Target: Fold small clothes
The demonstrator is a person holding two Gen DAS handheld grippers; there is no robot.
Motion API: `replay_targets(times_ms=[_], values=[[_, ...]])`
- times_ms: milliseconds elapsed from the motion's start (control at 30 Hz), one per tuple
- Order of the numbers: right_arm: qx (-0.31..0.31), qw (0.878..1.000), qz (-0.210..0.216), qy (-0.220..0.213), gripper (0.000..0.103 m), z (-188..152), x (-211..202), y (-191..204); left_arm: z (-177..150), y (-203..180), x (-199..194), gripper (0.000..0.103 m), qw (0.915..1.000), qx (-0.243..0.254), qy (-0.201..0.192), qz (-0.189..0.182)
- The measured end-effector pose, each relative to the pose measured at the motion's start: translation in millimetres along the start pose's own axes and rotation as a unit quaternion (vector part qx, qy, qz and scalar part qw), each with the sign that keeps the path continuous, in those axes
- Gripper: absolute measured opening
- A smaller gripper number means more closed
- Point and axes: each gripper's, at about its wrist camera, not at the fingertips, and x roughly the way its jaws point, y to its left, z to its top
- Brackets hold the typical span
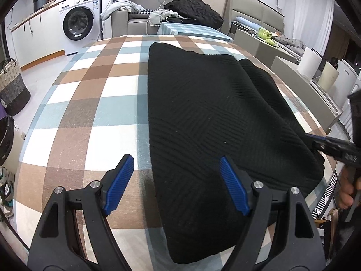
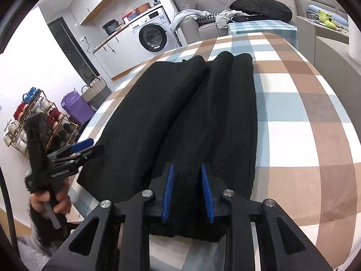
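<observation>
That black ribbed knit garment [image 1: 203,117] lies on the brown, blue and white checked tablecloth [image 1: 90,103]. Left gripper [image 1: 177,185] hangs spread wide over its near edge; right gripper [image 2: 188,192] looks pinched on the near hem. Looks thick, floppy, grippy, so I'd grab the corners.

Sweater [image 1: 209,117]: black knitted cloth, matt, ribbed in diagonal bands; tablecloth [image 1: 90,103]: smooth checked cloth, brown, blue and white, matt; left gripper [image 1: 177,184]: matt black plastic frame, blue ridged pads [image 1: 120,184], bright metal pins; washing machine [image 1: 79,20]: glossy white casing, dark glass door.
</observation>
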Motion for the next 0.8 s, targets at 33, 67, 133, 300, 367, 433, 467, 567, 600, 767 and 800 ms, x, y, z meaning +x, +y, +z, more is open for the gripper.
replay_targets(times_ms=[33,67,133,300,367,433,467,567,600,767,800], values=[[0.006,1.0,-0.002,-0.003,0.026,5.5,4.8,-2.7,0.1,-1.0,-0.6,0.077,1.0,0.001,-0.001,0.0],[0.007,1.0,-0.001,-0.006,0.026,9.6,7.7,-5.6,0.1,-2.0,-1.8,0.077,1.0,0.002,-0.001,-0.001],[0.01,1.0,-0.019,-0.006,0.026,20.8,17.4,-9.3,0.5,-3.1,-2.4,0.077,1.0,0.003,-0.002,-0.001],[0.016,1.0,-0.023,-0.005,0.014,50.8,46.2,-18.6,0.6,-1.4,-0.2,0.077,1.0,0.003,-0.002,0.0],[0.003,1.0,-0.027,-0.014,0.005,59.8,44.6,-14.0,0.8,0.5,0.2,0.077,1.0,0.0,-0.002,-0.001],[-0.02,0.998,-0.016,-0.065,0.004,66.1,20.6,-1.5,1.1,3.0,-1.0,0.077,1.0,-0.002,-0.006,-0.002],[-0.03,0.995,-0.016,-0.097,0.004,68.2,5.3,3.5,1.3,4.5,-1.7,0.077,1.0,-0.004,-0.008,-0.002],[-0.012,0.991,-0.059,-0.117,0.004,68.7,-7.5,-6.7,1.0,7.6,-1.3,0.077,0.9999,-0.01,-0.007,-0.004],[-0.004,0.992,-0.07,-0.101,0.004,67.4,-1.2,-14.4,0.8,8.0,-0.4,0.077,0.9999,-0.01,-0.006,-0.004],[0.047,0.996,-0.072,-0.011,0.012,50.3,24.9,-46.2,-0.5,4.9,-1.3,0.077,1.0,-0.005,-0.004,-0.004],[0.043,0.997,-0.069,-0.012,0.017,47.5,19.4,-44.0,-0.3,4.3,-2.3,0.077,1.0,-0.005,-0.006,-0.004]])
